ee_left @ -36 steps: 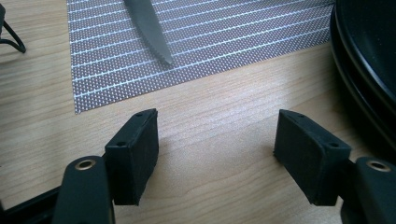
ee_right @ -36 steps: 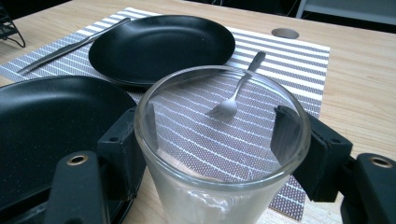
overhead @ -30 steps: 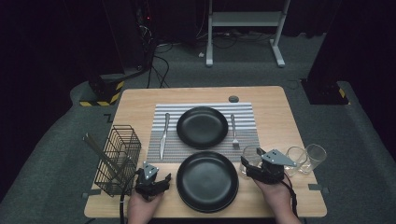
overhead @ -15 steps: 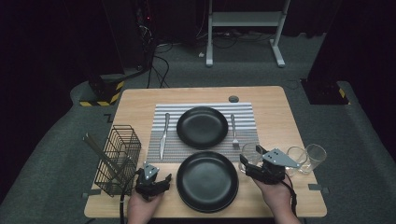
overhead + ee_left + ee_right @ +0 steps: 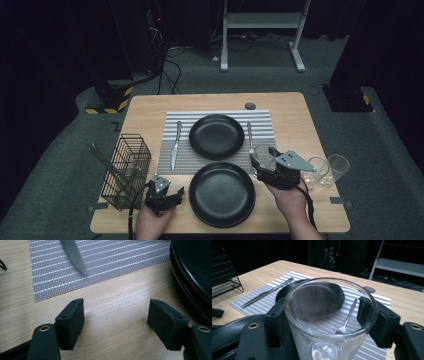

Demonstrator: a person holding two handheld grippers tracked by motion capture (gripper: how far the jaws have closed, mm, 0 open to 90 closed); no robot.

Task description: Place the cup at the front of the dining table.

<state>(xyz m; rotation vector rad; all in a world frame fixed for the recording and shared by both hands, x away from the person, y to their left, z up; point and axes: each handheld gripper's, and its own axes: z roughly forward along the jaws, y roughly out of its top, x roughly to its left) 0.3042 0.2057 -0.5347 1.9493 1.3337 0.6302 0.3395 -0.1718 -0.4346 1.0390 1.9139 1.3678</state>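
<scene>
The right gripper has carried a clear drinking glass a little higher above the wooden table, so it is probably heading for the place setting. Its jaws stand wide, clamped on the glass, just right of the near black plate. Left of that plate, the left gripper rests wide open, empty.
</scene>
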